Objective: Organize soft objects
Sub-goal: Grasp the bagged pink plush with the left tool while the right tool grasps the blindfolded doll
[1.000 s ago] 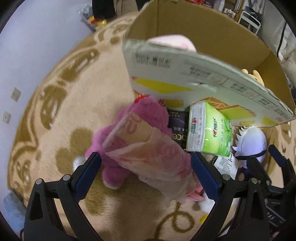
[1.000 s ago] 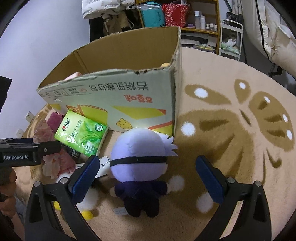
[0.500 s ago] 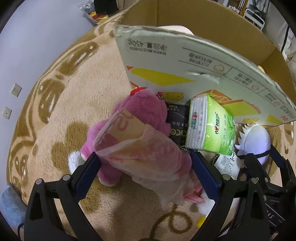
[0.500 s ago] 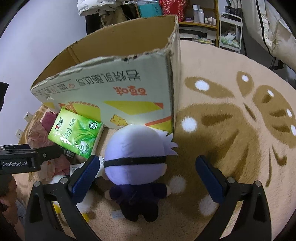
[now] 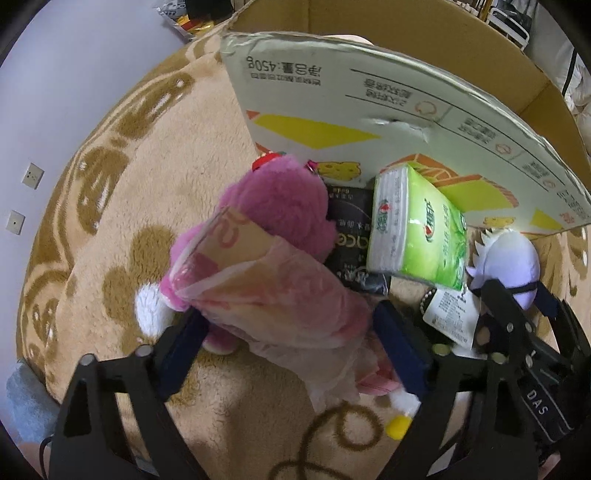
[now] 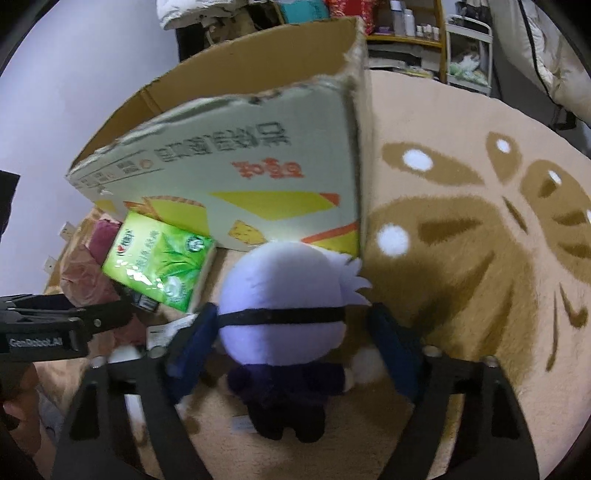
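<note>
Rug (image 6: 461,280) beneath cardboard box (image 6: 258,177), shelves (image 6: 417,26) behind

My matt black plastic fingers (image 5: 186,341) flank a crinkly translucent plastic bag (image 5: 273,295) over fuzzy pink plush (image 5: 280,206). The green tissue pack (image 5: 421,236) is glossy; the cardboard box (image 5: 369,107) matt; the rug (image 5: 122,206) fleecy.

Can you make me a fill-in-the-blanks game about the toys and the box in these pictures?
1. The tissue pack leaning on the cardboard box is ____.
2. The doll between the right gripper pads wears a black ____.
3. The fluffy plush under the plastic bag is ____.

Missing words: green; blindfold; pink
</note>
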`<state>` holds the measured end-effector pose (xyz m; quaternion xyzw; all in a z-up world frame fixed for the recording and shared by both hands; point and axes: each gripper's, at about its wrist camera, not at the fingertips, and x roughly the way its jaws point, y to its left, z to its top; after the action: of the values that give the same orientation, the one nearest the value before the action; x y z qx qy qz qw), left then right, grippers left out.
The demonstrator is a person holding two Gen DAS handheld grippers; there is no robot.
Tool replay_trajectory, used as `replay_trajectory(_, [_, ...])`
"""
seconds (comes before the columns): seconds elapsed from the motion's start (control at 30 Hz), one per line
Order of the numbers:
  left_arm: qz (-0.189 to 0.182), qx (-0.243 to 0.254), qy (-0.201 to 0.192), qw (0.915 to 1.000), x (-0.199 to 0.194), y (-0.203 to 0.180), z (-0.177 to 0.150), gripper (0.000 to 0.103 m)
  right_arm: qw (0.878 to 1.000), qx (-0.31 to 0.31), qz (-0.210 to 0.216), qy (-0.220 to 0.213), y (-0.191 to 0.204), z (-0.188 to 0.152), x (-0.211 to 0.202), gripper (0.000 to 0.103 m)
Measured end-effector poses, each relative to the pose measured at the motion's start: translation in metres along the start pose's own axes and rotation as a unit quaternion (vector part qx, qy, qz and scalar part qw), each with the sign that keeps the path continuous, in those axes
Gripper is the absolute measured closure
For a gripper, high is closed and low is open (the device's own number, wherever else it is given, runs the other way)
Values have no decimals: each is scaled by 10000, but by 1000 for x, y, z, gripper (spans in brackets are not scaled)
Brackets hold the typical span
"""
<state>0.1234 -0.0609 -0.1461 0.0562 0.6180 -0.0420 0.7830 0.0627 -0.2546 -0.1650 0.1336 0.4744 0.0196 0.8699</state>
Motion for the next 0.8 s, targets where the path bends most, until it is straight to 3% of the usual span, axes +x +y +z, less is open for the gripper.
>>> replay_trajectory(0.07, [139, -43, -116, 9998, -4, 1, -3, 26, 9999, -153, -7, -56, 7, -1, -3, 35])
replay_trajectory(0.2, [304, 16, -304, 9991, -11, -4, -10, 34, 9997, -252, -21, -61, 13, -2, -3, 36])
replay_trajectory(0.37, [342, 12, -553, 9979, -31, -16, -29, 57, 9998, 32, 73, -175, 3, -3, -15, 36])
replay_trajectory(0.67, [362, -111, -987, 9944, -62, -3, -38, 75, 9990, 5, 119, -430, 4, -4, -37, 36])
replay_trajectory(0.8, [454, -237, -1448, 9881, -75, 10, -39, 82, 9983, 29, 133, -564, 3, -5, -46, 36])
